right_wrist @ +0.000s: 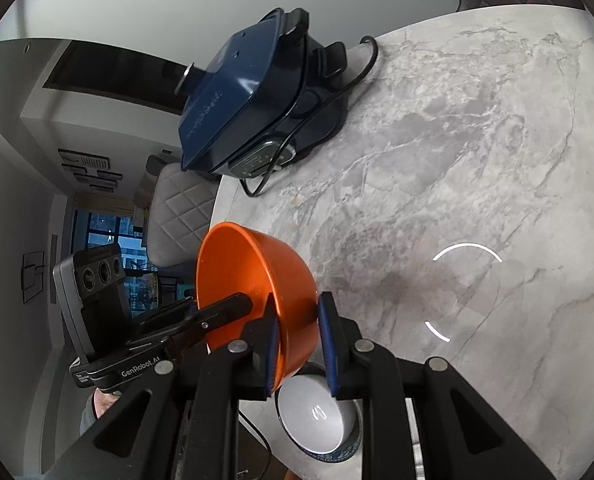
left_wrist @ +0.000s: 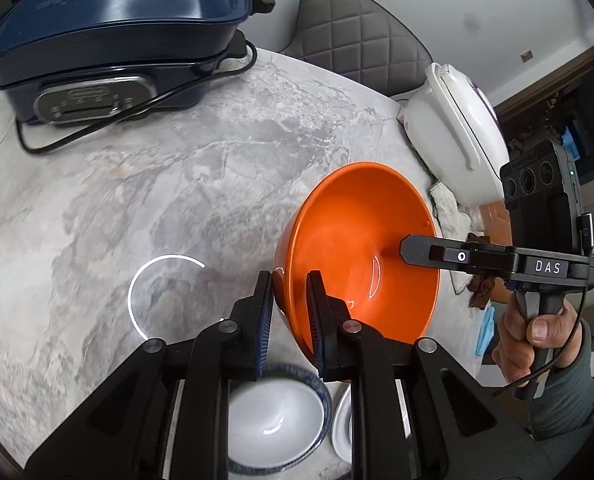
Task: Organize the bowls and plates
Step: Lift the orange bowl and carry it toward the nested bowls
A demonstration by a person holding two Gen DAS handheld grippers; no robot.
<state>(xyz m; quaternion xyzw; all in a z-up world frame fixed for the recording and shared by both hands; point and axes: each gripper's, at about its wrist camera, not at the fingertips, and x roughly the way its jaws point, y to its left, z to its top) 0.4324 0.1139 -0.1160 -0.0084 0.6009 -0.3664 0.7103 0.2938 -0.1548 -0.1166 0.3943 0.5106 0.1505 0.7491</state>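
An orange bowl (left_wrist: 361, 256) is held tilted above the marble table (left_wrist: 177, 184). My left gripper (left_wrist: 291, 280) straddles its near rim, jaws close on the wall. My right gripper (right_wrist: 297, 304) straddles the opposite rim of the orange bowl (right_wrist: 249, 276); in the left wrist view one right finger (left_wrist: 417, 249) reaches inside it. Below, a white bowl (left_wrist: 275, 424) sits on a blue-rimmed plate (left_wrist: 324, 396), with a small white dish (left_wrist: 343, 424) beside it. The white bowl (right_wrist: 317, 416) also shows under the right gripper.
A dark blue electric cooker (left_wrist: 109, 40) with its black cord (left_wrist: 97, 128) stands at the table's far side. A white appliance (left_wrist: 453, 128) sits at the right edge with cloths (left_wrist: 449, 208). A grey quilted chair (left_wrist: 357, 36) stands behind the table.
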